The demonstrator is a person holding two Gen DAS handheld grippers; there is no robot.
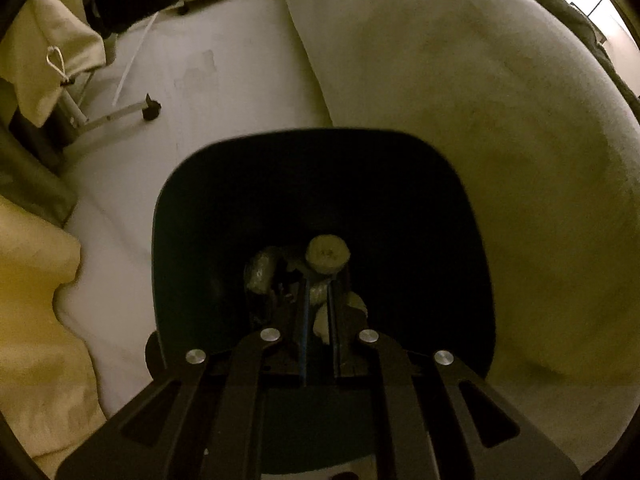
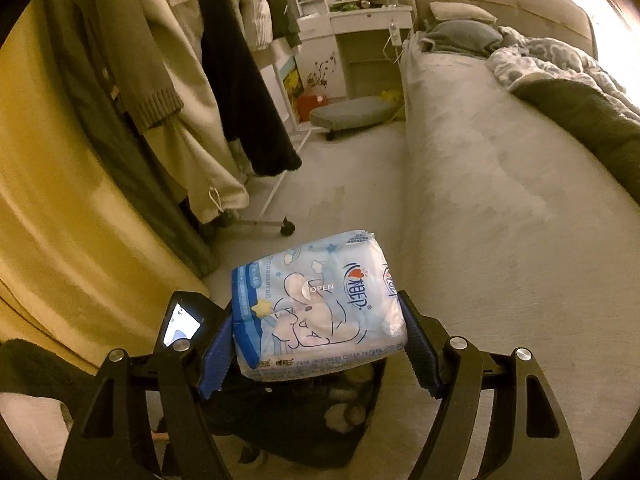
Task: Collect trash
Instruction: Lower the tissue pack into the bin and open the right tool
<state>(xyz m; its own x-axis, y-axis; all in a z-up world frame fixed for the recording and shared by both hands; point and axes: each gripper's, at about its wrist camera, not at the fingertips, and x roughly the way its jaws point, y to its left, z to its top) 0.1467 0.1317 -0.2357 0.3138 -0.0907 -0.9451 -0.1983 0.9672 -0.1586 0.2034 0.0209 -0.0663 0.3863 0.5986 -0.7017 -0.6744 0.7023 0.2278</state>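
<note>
In the left wrist view my left gripper [image 1: 318, 300] is shut on a crumpled pale wad of paper trash [image 1: 327, 257] and reaches down into a dark open bin [image 1: 192, 216]; more crumpled trash [image 1: 260, 270] lies at its bottom. In the right wrist view my right gripper [image 2: 320, 328] is shut on a blue-and-white tissue pack [image 2: 318, 306] printed with a cartoon and "OPEN". It holds the pack above the same dark bin [image 2: 300, 416], whose inside shows below. A lit camera screen [image 2: 180, 324] sits beside the left finger.
A bed [image 2: 500, 200] with a grey quilt [image 2: 560, 64] fills the right. A clothes rack with hanging coats [image 2: 180, 100] and a wheeled foot [image 2: 287, 227] stands left. A yellow curtain [image 2: 52, 200] hangs at far left. A low grey stool [image 2: 352, 114] and white shelves [image 2: 360, 20] stand at the back.
</note>
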